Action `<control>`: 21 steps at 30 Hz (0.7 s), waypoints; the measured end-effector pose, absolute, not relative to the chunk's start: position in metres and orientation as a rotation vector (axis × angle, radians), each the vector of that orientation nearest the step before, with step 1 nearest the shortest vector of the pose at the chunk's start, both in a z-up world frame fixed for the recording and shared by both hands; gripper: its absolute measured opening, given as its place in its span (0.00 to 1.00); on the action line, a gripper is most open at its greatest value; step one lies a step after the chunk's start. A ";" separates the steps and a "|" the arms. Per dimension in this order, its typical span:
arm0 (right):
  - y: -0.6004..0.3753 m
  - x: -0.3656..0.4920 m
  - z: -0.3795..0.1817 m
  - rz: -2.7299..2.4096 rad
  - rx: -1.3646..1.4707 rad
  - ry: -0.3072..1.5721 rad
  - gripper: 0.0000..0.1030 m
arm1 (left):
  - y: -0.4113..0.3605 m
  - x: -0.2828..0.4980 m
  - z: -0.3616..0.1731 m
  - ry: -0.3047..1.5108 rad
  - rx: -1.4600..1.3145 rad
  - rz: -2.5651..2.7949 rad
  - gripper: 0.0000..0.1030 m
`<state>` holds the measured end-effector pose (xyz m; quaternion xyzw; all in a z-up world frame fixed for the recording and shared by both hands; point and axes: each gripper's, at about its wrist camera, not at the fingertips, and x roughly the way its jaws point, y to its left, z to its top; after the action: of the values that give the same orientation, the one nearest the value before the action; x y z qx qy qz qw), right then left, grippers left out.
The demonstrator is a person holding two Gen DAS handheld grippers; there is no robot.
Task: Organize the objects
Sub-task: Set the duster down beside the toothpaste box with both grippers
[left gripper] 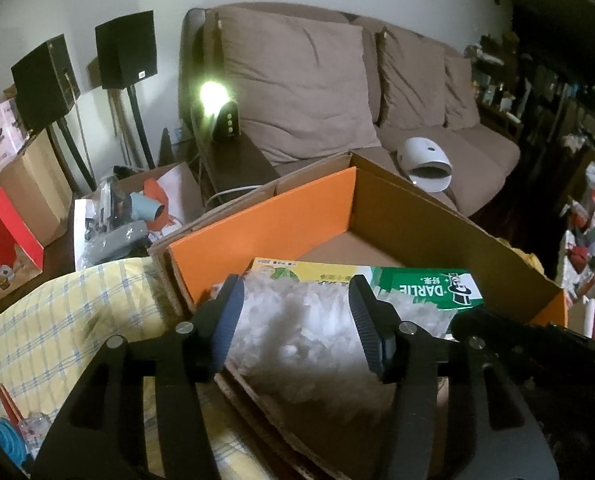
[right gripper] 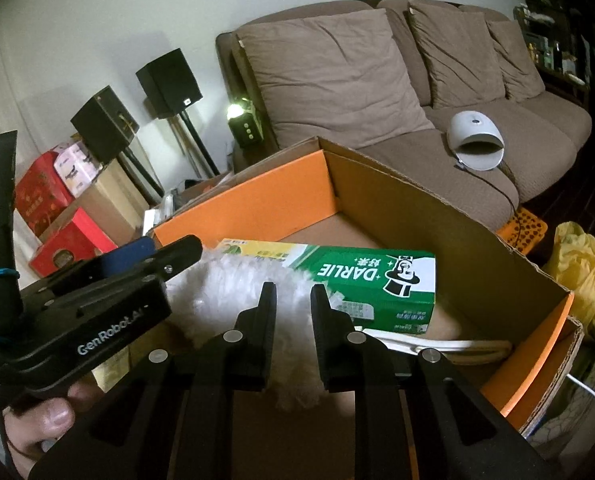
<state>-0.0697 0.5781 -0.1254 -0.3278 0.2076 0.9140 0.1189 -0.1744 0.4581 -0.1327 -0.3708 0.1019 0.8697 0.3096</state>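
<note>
An open cardboard box (left gripper: 417, 216) with an orange inner wall (right gripper: 257, 200) holds a green Darlie toothpaste carton (left gripper: 429, 286) (right gripper: 377, 276). A white fluffy item (left gripper: 297, 340) (right gripper: 225, 280) lies in the box's near end, partly over the carton. My left gripper (left gripper: 297, 292) stands open astride the fluff, its blue pads apart from each other with the fluff between them. My right gripper (right gripper: 293, 292) has its jaws narrow and pinched on the fluff's near edge. In the right wrist view the left gripper (right gripper: 145, 260) comes in from the left, held by a hand (right gripper: 41, 420).
A brown sofa (right gripper: 497, 184) behind the box carries a white domed lamp (right gripper: 477, 146). Left of the box lie a yellow checked cloth (left gripper: 57, 328), an open box of clutter (left gripper: 137, 208), red cartons (right gripper: 69, 240) and two black speakers (left gripper: 125, 50). A yellow bag (right gripper: 581, 264) sits at the right.
</note>
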 end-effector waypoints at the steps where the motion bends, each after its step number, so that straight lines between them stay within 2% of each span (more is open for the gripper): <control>1: 0.578 -0.070 -0.125 2.672 -0.959 0.608 0.18 | 0.456 -0.175 -0.133 0.262 -0.985 2.298 0.50; 13: 0.581 -0.068 -0.124 2.669 -0.952 0.604 0.18 | 0.433 -0.181 -0.124 0.199 -0.996 2.328 0.58; 21: 0.581 -0.064 -0.117 2.666 -0.931 0.577 0.19 | 0.426 -0.176 -0.114 0.198 -0.968 2.332 0.59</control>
<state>-0.0635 0.5809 -0.1167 -0.3202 0.1984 0.9173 0.1294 -0.1758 0.4263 -0.1143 -0.3646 0.0746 0.8784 0.2999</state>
